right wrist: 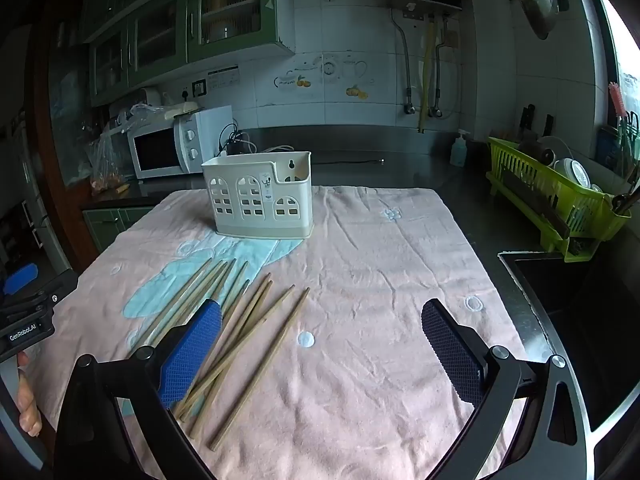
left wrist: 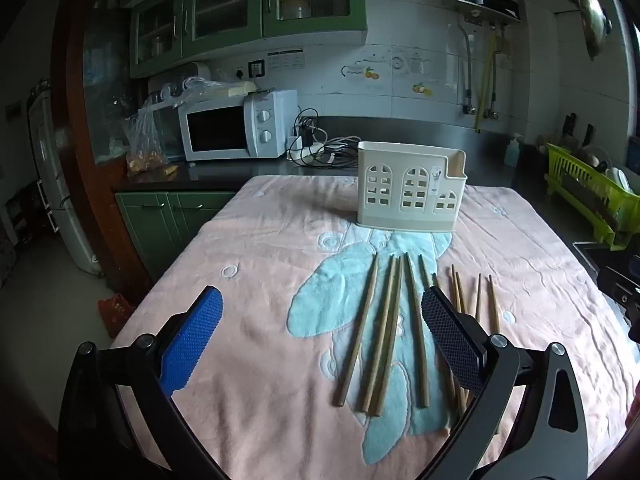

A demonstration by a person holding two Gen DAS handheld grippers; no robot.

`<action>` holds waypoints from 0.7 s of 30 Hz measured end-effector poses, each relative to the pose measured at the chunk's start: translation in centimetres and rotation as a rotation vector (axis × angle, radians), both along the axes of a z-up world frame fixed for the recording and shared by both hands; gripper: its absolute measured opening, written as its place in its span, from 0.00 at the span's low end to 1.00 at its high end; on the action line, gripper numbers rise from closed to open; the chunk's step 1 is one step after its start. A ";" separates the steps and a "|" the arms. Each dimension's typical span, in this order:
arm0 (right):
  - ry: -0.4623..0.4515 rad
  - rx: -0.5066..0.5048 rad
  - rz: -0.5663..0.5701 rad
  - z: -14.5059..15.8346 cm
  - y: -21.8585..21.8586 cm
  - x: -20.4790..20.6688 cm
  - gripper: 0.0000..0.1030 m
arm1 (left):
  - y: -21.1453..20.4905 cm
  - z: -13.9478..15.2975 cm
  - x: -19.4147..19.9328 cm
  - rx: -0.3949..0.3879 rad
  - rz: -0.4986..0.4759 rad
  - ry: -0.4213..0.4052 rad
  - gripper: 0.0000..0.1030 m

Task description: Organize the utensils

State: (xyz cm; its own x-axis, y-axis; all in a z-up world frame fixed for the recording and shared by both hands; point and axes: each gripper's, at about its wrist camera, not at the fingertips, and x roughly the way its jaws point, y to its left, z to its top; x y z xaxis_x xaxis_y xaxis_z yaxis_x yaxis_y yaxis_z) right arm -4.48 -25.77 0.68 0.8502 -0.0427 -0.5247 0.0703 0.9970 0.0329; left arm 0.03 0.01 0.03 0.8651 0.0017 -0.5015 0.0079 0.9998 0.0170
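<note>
Several wooden chopsticks (left wrist: 386, 332) lie side by side on a pink towel (left wrist: 260, 280), pointing toward a cream utensil holder (left wrist: 408, 188) that stands upright at the towel's far end. My left gripper (left wrist: 322, 300) hovers open above the towel's near edge, with most chopsticks between and just right of its fingers. In the right wrist view the chopsticks (right wrist: 244, 332) spread out near the blue left pad, and the utensil holder (right wrist: 260, 200) stands beyond them. My right gripper (right wrist: 322, 312) is open over bare towel (right wrist: 380, 280), holding nothing.
A white microwave (left wrist: 236, 124) and tangled cables (left wrist: 324, 148) sit on the dark counter behind. A green dish rack (right wrist: 560, 200) stands at the right, beside a sink (right wrist: 580, 300). The left gripper's body (right wrist: 28, 320) and a hand (right wrist: 28, 404) show at the left edge.
</note>
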 end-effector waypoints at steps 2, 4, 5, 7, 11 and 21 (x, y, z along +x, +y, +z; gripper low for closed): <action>-0.004 -0.001 -0.002 0.1 0.0 -0.1 0.94 | -0.1 0.0 -0.2 0.010 -0.006 -0.016 0.95; -0.003 -0.001 -0.002 0.1 0.0 -0.1 0.94 | -0.2 0.0 -0.3 0.007 -0.007 -0.014 0.95; -0.002 0.000 -0.001 0.1 0.0 -0.1 0.94 | -0.2 0.0 -0.3 0.006 -0.007 -0.012 0.96; -0.006 0.000 -0.001 0.1 0.0 -0.1 0.94 | -0.3 -0.1 -0.4 0.006 -0.009 -0.005 0.95; -0.004 0.008 0.001 -0.3 0.0 0.3 0.94 | -0.3 0.0 -0.4 0.008 -0.016 -0.001 0.95; -0.010 0.016 0.003 0.0 -0.1 -0.1 0.94 | -0.1 0.0 -0.1 -0.001 -0.025 0.004 0.95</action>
